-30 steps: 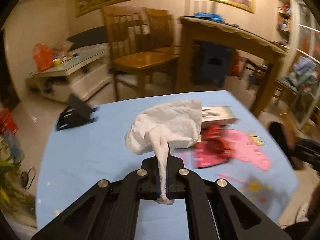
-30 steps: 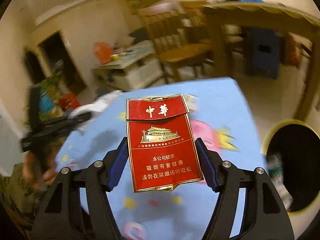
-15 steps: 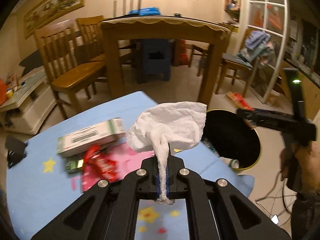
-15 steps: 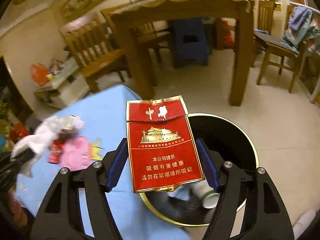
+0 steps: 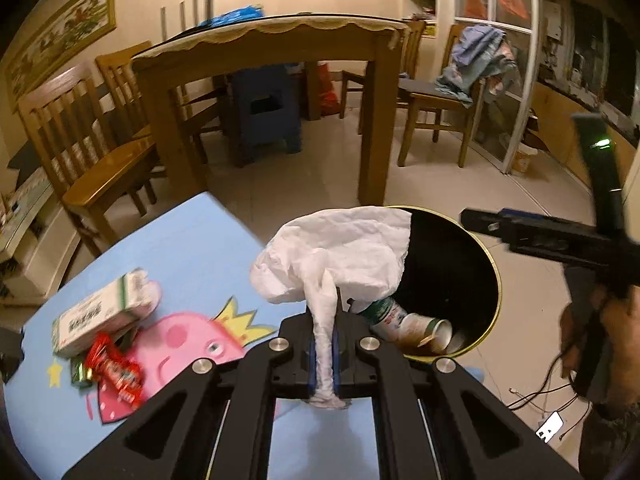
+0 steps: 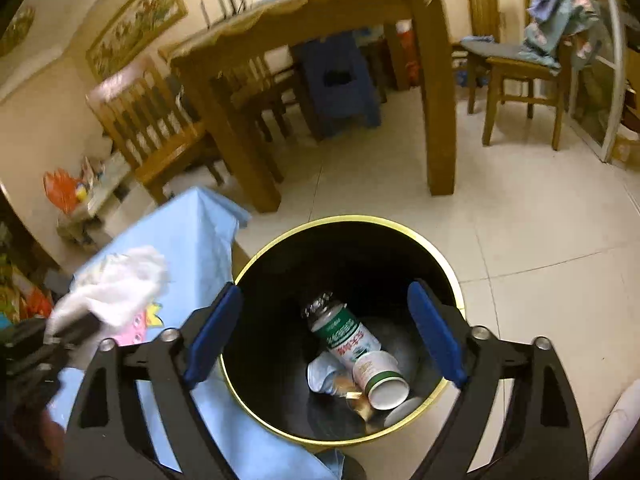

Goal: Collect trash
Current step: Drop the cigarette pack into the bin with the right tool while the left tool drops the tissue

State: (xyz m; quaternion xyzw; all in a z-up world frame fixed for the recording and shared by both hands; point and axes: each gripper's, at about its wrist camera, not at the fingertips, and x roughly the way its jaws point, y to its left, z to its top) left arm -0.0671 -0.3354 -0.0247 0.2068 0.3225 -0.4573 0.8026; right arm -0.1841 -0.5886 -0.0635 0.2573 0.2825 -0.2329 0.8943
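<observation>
White crumpled tissue paper [image 5: 332, 256], its twisted tail pinched upright in the clamped left gripper [image 5: 324, 354], hangs beside the near rim of the black gold-rimmed round bin [image 6: 256, 258], above which the empty right gripper [image 6: 326, 336] is spreading its jaws.

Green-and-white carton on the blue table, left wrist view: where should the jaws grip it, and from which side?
Grip the green-and-white carton across its narrow width, mid-length, coming from above. It looks like a long box lying flat, though blurred. The red wrapper crowds its near end, so stay clear of that. This is a judgement; the right gripper, its jaws opening with nothing between them, could take it.
</observation>
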